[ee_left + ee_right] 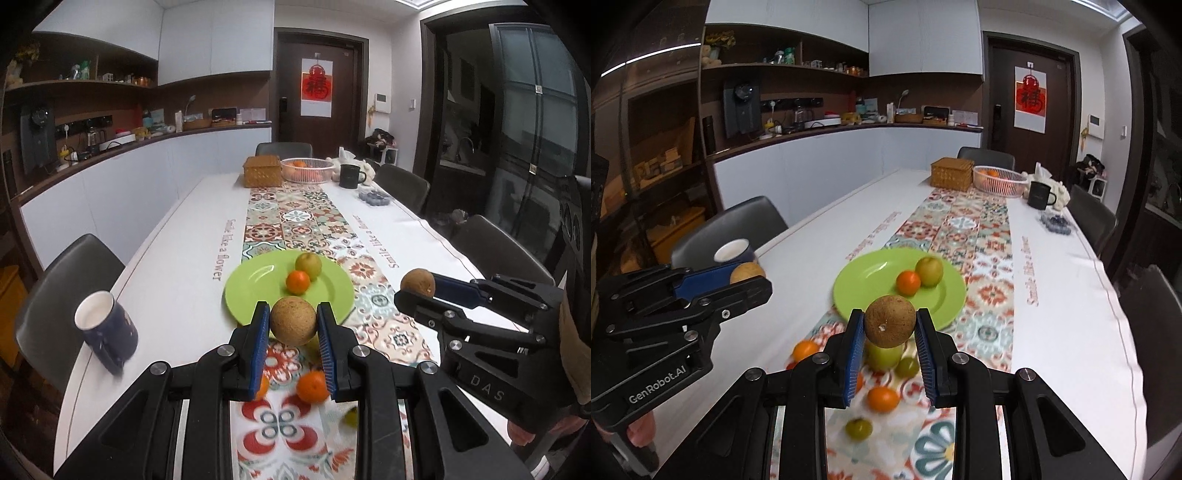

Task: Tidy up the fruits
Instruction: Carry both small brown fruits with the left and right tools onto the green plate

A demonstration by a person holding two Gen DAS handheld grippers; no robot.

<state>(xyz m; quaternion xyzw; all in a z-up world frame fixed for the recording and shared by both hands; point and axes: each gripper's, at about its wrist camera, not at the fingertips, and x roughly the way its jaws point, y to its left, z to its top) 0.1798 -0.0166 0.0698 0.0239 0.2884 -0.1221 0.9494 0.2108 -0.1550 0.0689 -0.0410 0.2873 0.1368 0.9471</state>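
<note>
Your left gripper [293, 326] is clamping a round brown fruit [294, 320] between its blue pads, holding it off the table just in front of the green plate [258, 291]. Your right gripper [889, 328] is doing the same with a second brown fruit [890, 322] (pale scar facing the camera), also held clear of the cloth.

The plate is sitting on the patterned runner [295, 221], carrying an orange [298, 281] and a greenish apple [308, 264], the two touching. Loose oranges [882, 398] and small green fruits [858, 428] are lying on the runner beneath your grippers. A dark mug [107, 332] is standing near the table's left edge. A wicker box [263, 170] and a white basket [308, 170] of fruit are sitting at the far end.
</note>
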